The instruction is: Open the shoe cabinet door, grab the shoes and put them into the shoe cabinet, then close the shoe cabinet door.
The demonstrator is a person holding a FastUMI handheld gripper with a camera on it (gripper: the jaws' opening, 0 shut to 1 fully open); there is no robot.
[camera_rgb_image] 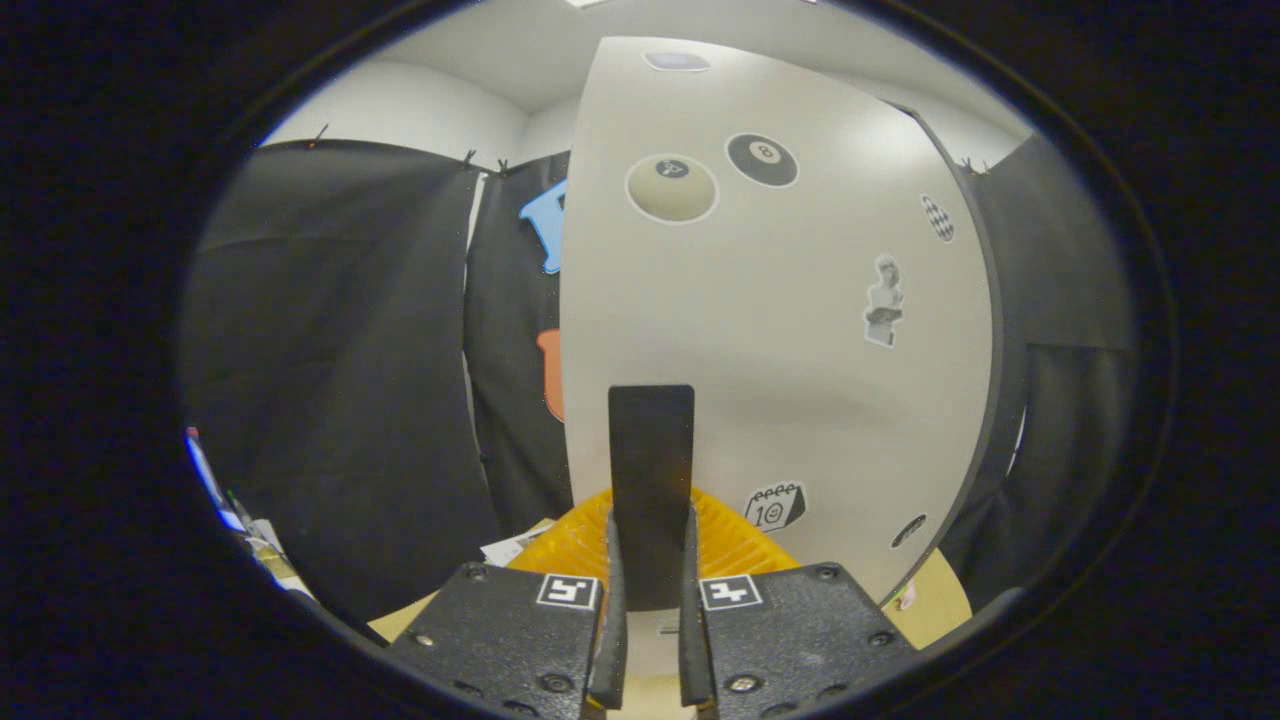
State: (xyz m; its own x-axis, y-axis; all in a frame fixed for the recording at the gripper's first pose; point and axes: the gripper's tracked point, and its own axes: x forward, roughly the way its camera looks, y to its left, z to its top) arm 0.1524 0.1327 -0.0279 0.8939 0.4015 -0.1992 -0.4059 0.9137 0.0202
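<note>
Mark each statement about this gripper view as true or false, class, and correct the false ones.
1. The gripper has its fingers closed on the dark flat handle of the cabinet door. True.
2. The cabinet door is bare, with no stickers. False: it carries several stickers, including a black 8-ball sticker and a pale ball sticker.
3. A ribbed orange object lies low behind the handle, just ahead of the fingers. True.
4. A shoe is held between the fingers. False: the handle is what sits between them.
5. A statue-bust sticker sits on the door, right of the handle and above it. True.
</note>
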